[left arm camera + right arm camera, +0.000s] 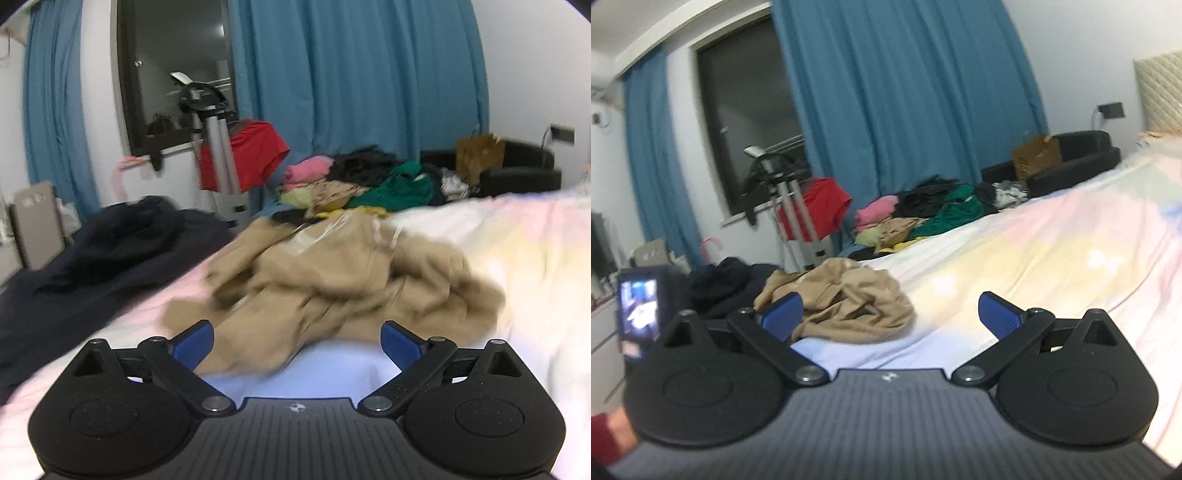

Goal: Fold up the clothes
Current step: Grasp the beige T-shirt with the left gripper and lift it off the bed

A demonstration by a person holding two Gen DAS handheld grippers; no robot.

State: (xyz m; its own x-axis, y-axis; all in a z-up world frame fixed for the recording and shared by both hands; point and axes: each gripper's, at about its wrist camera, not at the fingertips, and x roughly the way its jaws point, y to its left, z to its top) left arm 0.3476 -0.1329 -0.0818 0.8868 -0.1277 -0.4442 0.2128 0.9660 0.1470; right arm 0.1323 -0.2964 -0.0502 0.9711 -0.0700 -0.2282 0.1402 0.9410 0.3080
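Note:
A crumpled tan garment (332,280) lies in a heap on the pale bedsheet (517,236). My left gripper (297,345) is open, its blue pads just at the near edge of the heap, with a fold of cloth lying between them. In the right wrist view the same tan garment (846,302) lies ahead and to the left. My right gripper (890,315) is open and empty, over the bare sheet (1034,266) to the right of the heap. The left wrist view is blurred by motion.
A dark navy garment (96,266) lies on the bed to the left of the tan heap. A pile of mixed clothes (351,184) sits at the far edge of the bed. A tripod with a red shirt (251,155) stands by the window. A black sofa (517,166) stands at the back right.

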